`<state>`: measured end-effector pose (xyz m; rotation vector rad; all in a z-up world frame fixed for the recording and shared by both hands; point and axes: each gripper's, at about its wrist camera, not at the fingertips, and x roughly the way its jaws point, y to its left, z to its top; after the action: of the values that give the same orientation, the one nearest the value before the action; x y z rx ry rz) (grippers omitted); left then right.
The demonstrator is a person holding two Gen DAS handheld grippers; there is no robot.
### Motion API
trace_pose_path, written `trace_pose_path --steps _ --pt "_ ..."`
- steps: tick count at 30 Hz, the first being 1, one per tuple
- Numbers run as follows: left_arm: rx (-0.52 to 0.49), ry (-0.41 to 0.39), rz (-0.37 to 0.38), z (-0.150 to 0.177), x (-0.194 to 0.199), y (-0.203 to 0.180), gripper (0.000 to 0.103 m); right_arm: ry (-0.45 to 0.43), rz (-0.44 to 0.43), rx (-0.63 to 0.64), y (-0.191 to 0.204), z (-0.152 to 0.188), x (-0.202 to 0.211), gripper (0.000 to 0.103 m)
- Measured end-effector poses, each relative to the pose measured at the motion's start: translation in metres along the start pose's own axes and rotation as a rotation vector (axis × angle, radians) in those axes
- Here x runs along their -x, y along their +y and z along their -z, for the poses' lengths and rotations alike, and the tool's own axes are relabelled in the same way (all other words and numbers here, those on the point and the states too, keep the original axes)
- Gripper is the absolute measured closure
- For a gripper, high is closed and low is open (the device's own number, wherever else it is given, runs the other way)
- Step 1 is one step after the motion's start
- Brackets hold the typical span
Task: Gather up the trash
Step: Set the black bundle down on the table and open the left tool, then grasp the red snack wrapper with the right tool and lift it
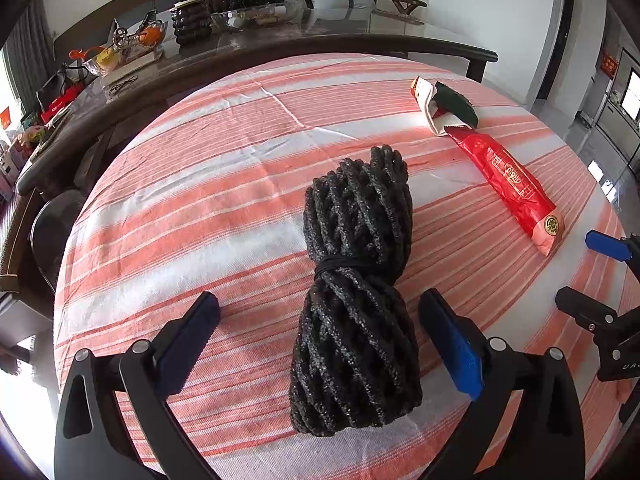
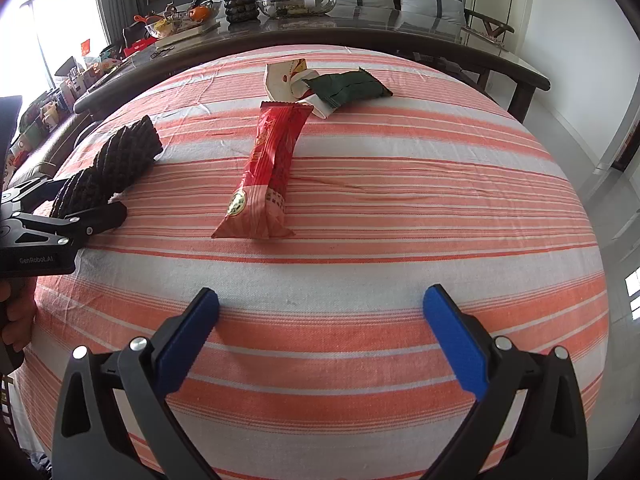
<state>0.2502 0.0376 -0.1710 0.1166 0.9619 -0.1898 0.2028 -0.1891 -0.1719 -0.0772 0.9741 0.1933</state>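
Left gripper released, jaws wide, straddling black bundle near table's near edge, pads clear of it. Right gripper also released, empty. 3 wrappers toward far edge: red, white, green; prob. next pickups.

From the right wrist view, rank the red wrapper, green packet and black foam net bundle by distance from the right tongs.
1. Red wrapper, straight ahead of the right tongs.
2. Black foam net bundle, far left, between the left tongs.
3. Green packet, farthest back, on the white wrapper.
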Motion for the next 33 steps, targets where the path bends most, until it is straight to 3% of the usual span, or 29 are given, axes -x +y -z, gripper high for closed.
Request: trace_pose_path --steps 18,21,25,26,28,29,31,33 --pt "0.005 0.0 0.006 0.0 -0.001 0.001 0.004 0.002 -0.029 -0.017 -0.002 -0.003 0.003 0.005" --pt "0.005 0.0 0.006 0.0 -0.001 0.001 0.004 -0.017 -0.12 -0.067 -0.002 -0.019 0.013 0.005" --pt "0.005 0.0 0.006 0.0 -0.001 0.001 0.004 -0.017 -0.089 0.005 0.019 -0.061 0.011 0.005" --pt "0.006 0.0 0.006 0.0 0.0 0.001 0.004 0.016 -0.092 0.0 0.02 -0.069 0.002 0.007" --pt "0.006 -0.001 0.006 0.0 0.0 0.001 0.004 0.066 -0.089 -0.009 0.026 -0.081 -0.015 0.023" --pt "0.006 -0.001 0.006 0.0 0.0 0.001 0.004 0.087 -0.083 0.002 0.029 -0.082 -0.021 0.038" --pt "0.006 -0.001 0.006 0.0 0.0 0.002 0.004 0.118 -0.075 0.013 0.034 -0.082 -0.032 0.051" --pt "0.006 -0.001 0.006 0.0 0.0 0.002 0.004 0.1 -0.071 0.017 0.039 -0.077 -0.03 0.077"
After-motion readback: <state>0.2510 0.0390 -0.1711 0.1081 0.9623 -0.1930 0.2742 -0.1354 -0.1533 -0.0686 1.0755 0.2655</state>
